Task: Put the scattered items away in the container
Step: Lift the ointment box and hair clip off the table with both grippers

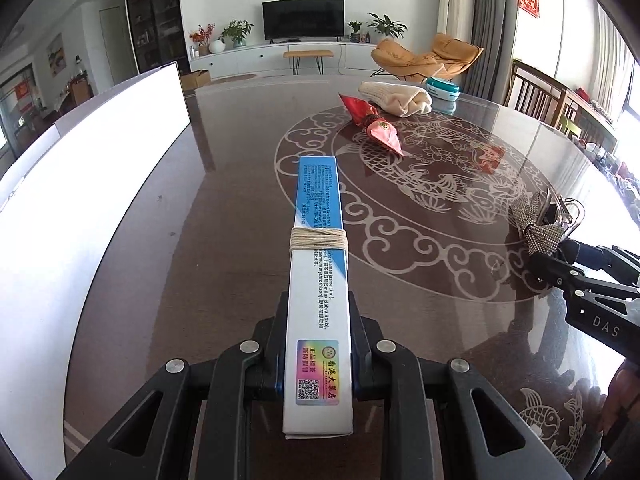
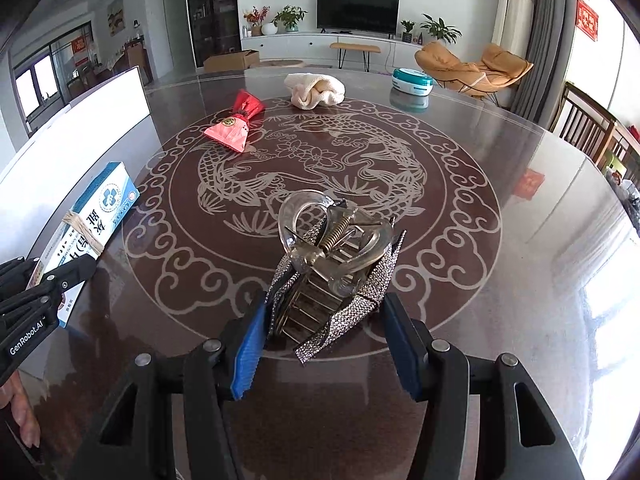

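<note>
Carton [image 1: 318, 280], light and stiff, string-bound, clamped at its near end by left gripper [image 1: 318, 360]; hair claw [image 2: 332, 272], brittle and springy, sits between right gripper [image 2: 326, 344] pads, half-wide.

My left gripper [image 1: 318, 344] points forward and downward with its jaws clamped tight on the long white-and-blue box [image 1: 318, 280], while my right gripper [image 2: 328, 336], angled down beside it, holds its blue-padded jaws partway apart around the rhinestone hair clip [image 2: 332, 268].
</note>
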`<control>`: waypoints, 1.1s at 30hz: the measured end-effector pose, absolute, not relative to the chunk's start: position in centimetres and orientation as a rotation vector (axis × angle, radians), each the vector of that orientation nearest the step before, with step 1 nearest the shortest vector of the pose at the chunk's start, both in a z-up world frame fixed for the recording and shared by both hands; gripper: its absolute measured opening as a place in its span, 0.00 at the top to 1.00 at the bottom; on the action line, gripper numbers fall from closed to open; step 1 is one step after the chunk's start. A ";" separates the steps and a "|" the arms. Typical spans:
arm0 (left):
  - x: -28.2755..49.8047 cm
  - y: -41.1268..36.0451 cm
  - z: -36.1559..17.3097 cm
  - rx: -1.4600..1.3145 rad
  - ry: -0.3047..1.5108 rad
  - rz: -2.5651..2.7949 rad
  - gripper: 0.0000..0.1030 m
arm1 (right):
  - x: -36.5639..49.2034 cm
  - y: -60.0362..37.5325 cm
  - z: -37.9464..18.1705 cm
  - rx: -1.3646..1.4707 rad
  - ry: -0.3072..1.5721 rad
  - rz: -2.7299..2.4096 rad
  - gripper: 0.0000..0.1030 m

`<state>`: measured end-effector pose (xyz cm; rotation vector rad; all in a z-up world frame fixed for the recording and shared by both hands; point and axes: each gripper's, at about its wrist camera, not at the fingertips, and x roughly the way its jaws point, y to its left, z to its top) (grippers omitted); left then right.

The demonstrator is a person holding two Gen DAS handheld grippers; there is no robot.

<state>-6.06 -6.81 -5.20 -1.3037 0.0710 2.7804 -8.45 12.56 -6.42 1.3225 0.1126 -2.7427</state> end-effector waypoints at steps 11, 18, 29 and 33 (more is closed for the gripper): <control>-6.2 -7.1 -5.3 -1.286 0.023 2.732 0.64 | -8.7 13.0 -6.4 1.315 0.051 -2.713 0.42; -7.2 -5.7 -6.0 -1.368 0.120 2.644 0.00 | -7.4 17.3 -6.4 1.266 -0.281 -2.665 0.05; -7.7 -5.6 -6.1 -1.375 0.120 2.643 0.00 | -9.4 14.1 -6.9 1.425 -0.028 -2.740 0.00; -7.8 -5.5 -6.2 -1.375 0.117 2.644 0.00 | -10.9 12.9 -7.3 1.478 0.002 -2.785 0.00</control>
